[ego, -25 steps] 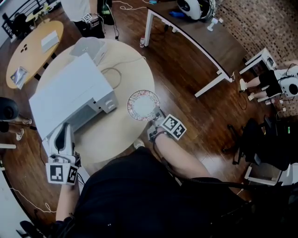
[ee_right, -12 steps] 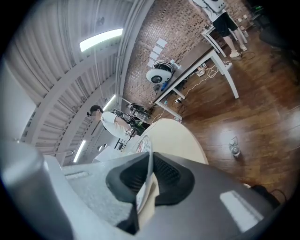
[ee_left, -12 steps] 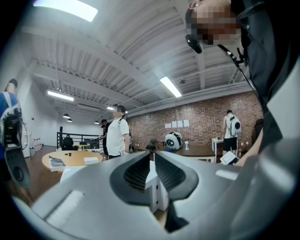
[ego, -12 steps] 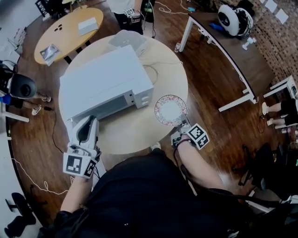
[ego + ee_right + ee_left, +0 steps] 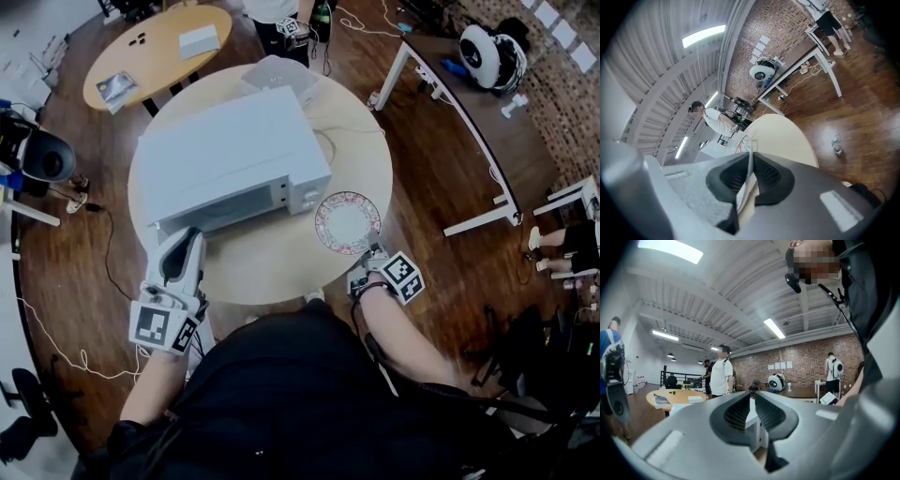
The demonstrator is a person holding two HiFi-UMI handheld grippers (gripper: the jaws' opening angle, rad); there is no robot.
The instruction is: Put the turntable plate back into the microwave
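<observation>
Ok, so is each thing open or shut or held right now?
microwave: door shut.
turntable plate: held by its rim, roughly flat, outside and beside the microwave.
right gripper: shut on the plate's rim.
left gripper: jaws together, nothing in them, near the microwave's front.

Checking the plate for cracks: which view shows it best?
The head view: almost the whole plate shows from above, rim pattern included. The right gripper view has it edge-on, pinched by the right gripper; the left gripper view shows none of it.
</observation>
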